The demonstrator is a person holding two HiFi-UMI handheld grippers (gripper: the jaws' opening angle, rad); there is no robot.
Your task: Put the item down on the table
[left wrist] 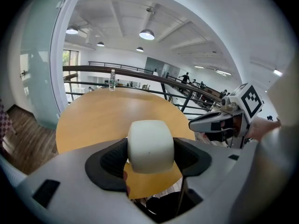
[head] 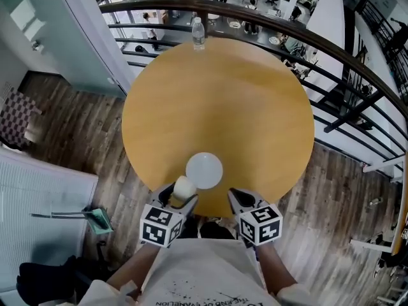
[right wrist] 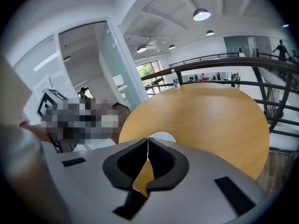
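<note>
currently the left gripper [left wrist: 150,149] is clamped on the cream item [left wrist: 150,146], a rounded, smooth-sided lump pinched between both dark pads, with nothing else between them. the right gripper [right wrist: 148,156] has its jaws pressed together on nothing.

landmark: the white disc [head: 204,170], lying flat on the round wooden table [head: 217,101].
- item: held in the air just beside the disc, on its near-left side, about over the table's near rim. not set down yet.
- right gripper: near the disc, on its near-right side, apart from it.
- bottle [head: 198,32]: well beyond the disc, at the table's far rim.

judgement: the put-down is not done. the left gripper needs to go down onto bare wood and let go.

what could go wrong:
- release this close to the rim, and the item may drop off the table toward the person.
- its rounded sides could let it roll once freed, more so if let go from height.
- lowering too close to the disc could land the item half on it, tilted, or nudge the disc.
- height above the wood is hard to read from these views.
</note>
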